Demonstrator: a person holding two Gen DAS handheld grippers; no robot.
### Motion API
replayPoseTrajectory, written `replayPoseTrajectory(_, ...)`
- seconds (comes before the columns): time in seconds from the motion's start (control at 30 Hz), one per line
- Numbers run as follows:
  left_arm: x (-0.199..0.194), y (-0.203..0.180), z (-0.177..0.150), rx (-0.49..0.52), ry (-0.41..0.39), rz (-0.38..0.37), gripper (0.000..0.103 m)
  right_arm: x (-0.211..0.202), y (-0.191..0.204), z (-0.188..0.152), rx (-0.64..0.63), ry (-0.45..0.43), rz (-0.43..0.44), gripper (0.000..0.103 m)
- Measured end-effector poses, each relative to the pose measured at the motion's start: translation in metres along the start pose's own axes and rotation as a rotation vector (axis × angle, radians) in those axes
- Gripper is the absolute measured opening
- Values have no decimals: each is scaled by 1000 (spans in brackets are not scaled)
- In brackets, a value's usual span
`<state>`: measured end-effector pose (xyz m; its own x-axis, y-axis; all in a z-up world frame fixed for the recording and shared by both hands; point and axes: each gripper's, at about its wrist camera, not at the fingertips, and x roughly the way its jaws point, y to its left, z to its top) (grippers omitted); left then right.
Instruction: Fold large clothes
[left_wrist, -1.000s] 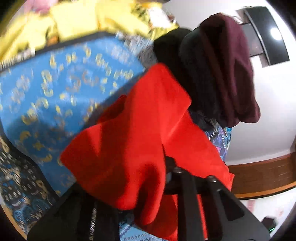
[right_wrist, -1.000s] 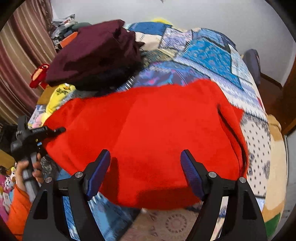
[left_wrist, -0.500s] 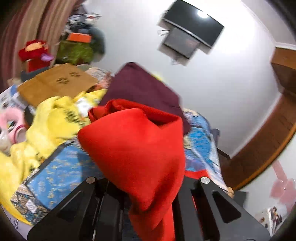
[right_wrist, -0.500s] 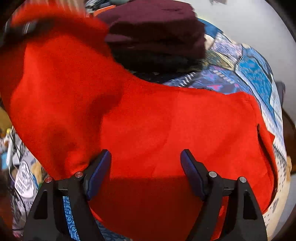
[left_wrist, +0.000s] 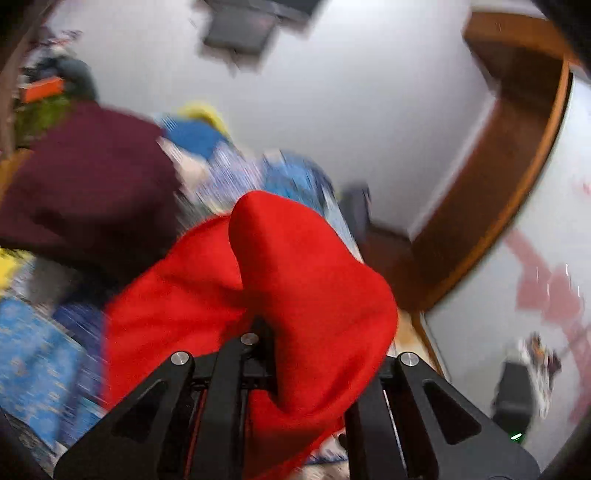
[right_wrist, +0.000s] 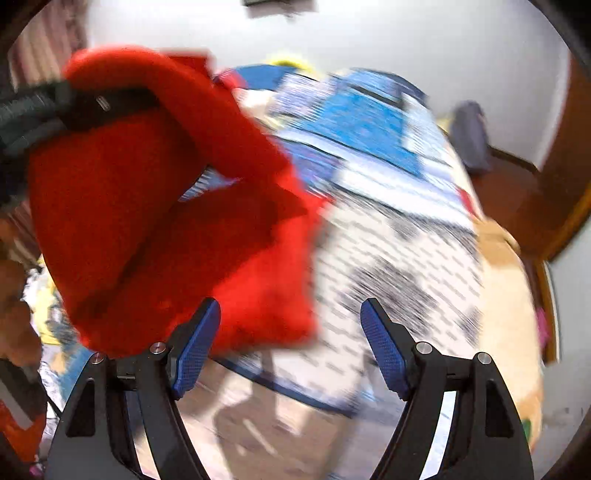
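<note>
Clamping one red garment (left_wrist: 295, 280), left gripper (left_wrist: 258, 328), right gripper (right_wrist: 290, 350) spread wide, holding nothing, one patchwork bedspread (right_wrist: 369, 122)

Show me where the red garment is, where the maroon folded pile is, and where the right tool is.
red garment (left_wrist: 303, 280): left wrist view, on the bunched fold above the tool.
maroon folded pile (left_wrist: 85, 177): left wrist view, on its top face.
right tool (right_wrist: 290, 350): right wrist view, midway between the blue pads, which stand apart.

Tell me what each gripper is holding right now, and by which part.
The left gripper grips the red garment at a bunched fold of cloth; which part cannot be told. The right gripper holds nothing, its jaws spread wide.
</note>
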<state>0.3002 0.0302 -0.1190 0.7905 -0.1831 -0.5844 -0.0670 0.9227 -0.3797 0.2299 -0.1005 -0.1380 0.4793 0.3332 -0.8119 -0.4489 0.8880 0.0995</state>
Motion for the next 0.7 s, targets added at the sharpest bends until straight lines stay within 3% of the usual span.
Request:
replayPoseTrajectory(0.07,38,-20,-27,77,143,-4,6,0,-19,-11,32,28,-22,75)
replayPoseTrajectory(0.17,57,-29,-55,165,233,34,14,-4,-39,-26,70,50,-34,75)
replayPoseTrajectory(0.37,28,-32,-63,223,301,-27,57,-25,-45,-23,73,-8,-17,75)
replayPoseTrajectory(0.4,20,-35,-62,246,301,-35,63,-28,-43,-23,72,-20,-10,75)
replayPoseTrajectory(0.47,-2,-34,-61,267,266,-46,64,-38,-38,-16,68,-61,9,75)
replayPoseTrajectory(0.57,-30,-18,-49,233,201,-52,71,-51,-25,-2,44,-122,30,75)
replayPoseTrajectory(0.7,-50,20,-27,173,91,45,89,-57,-1,24,-25,-170,56,75)
